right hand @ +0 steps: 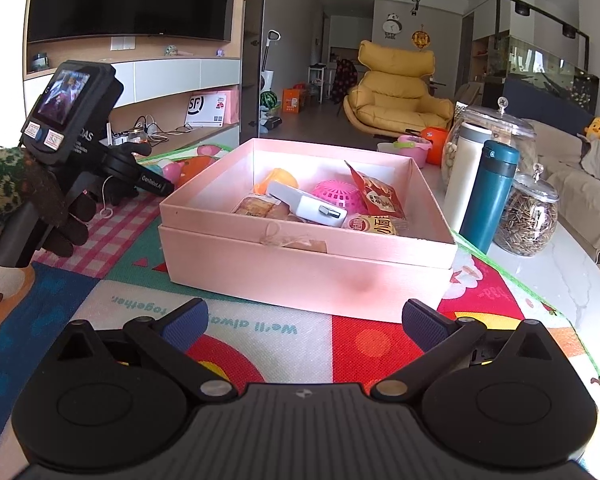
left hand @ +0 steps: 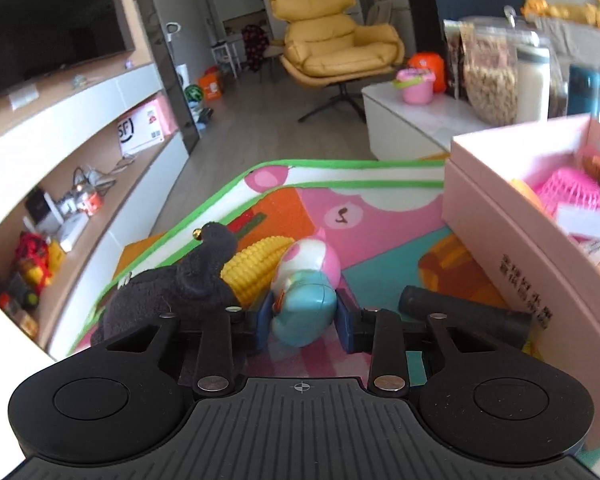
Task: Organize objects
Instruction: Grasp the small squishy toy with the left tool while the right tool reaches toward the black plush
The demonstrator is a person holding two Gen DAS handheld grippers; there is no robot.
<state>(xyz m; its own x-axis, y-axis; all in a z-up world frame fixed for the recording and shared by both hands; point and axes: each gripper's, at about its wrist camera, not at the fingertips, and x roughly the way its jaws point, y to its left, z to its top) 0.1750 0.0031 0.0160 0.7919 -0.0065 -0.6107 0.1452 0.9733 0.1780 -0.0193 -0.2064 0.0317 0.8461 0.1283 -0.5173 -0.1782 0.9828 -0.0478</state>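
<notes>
My left gripper [left hand: 305, 314] is shut on a pink, white and blue egg-shaped toy [left hand: 306, 280], held low over the colourful play mat [left hand: 380, 216]. A yellow toy corn cob [left hand: 256, 266] and a dark plush toy [left hand: 180, 292] lie just left of it. A black cylinder [left hand: 464, 314] lies to its right. The open pink box [right hand: 300, 256] holds snack packets, a pink mesh ball [right hand: 336, 196] and a white device [right hand: 304, 204]; in the left wrist view the box [left hand: 512, 240] stands to the right. My right gripper [right hand: 305, 318] is open and empty, in front of the box.
The left hand-held gripper [right hand: 72, 120], in a gloved hand, shows at left in the right wrist view. A teal bottle [right hand: 488, 196], a white bottle [right hand: 466, 172] and glass jars [right hand: 528, 216] stand right of the box. A pink bucket [left hand: 416, 86] sits on the white table behind.
</notes>
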